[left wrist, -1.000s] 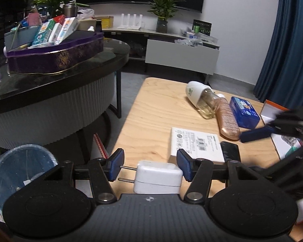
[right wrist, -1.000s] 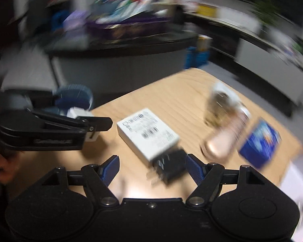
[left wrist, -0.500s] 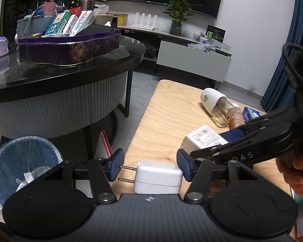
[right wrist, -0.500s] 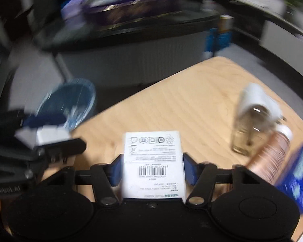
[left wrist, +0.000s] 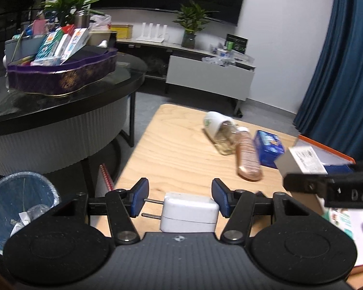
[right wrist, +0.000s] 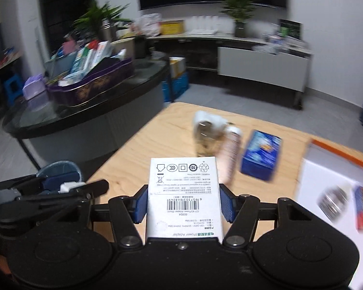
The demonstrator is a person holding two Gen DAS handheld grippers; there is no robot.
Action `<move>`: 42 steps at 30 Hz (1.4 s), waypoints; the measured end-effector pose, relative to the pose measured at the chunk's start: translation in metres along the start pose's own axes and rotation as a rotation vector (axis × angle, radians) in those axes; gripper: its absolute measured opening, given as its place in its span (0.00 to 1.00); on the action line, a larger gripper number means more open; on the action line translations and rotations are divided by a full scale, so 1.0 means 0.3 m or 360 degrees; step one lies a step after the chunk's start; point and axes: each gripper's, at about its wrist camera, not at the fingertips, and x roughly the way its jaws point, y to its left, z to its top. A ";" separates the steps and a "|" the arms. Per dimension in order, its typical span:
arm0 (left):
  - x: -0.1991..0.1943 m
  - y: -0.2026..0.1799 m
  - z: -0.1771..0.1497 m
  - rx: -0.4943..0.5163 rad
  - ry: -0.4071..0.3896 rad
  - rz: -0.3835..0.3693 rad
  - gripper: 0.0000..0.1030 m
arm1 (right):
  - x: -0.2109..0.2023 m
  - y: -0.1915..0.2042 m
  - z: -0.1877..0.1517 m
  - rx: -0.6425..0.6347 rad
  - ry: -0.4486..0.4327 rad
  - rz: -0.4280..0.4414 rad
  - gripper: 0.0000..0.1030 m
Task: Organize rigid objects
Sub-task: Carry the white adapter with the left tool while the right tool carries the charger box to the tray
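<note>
My left gripper is shut on a white charger plug; its prongs rest against the left pad and its body against the right one. My right gripper is shut on a white adapter box with a barcode label, held above the wooden table. In the left wrist view that adapter box hangs at the right. The left gripper with the plug shows at the lower left of the right wrist view.
On the table lie a white-capped glass bottle, a pinkish bottle and a blue box. A white tray with an orange edge sits at the right. A purple tin stands on the black round table, with a blue bin below.
The right gripper closed on the white adapter box and lifted it off the table, carrying it to the right. The left gripper kept its hold on the plug.
</note>
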 end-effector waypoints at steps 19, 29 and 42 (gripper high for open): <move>-0.121 -0.226 -0.082 0.0192 0.0045 -0.0216 0.56 | -0.302 -0.142 -0.268 0.0247 -0.0114 -0.0263 0.68; -0.164 -0.349 -0.112 0.0298 0.0022 -0.0339 0.56 | -0.419 -0.243 -0.349 0.0398 -0.0215 -0.0390 0.68; -0.214 -0.493 -0.122 0.0358 -0.0015 -0.0487 0.56 | -0.548 -0.343 -0.426 0.0516 -0.0317 -0.0526 0.68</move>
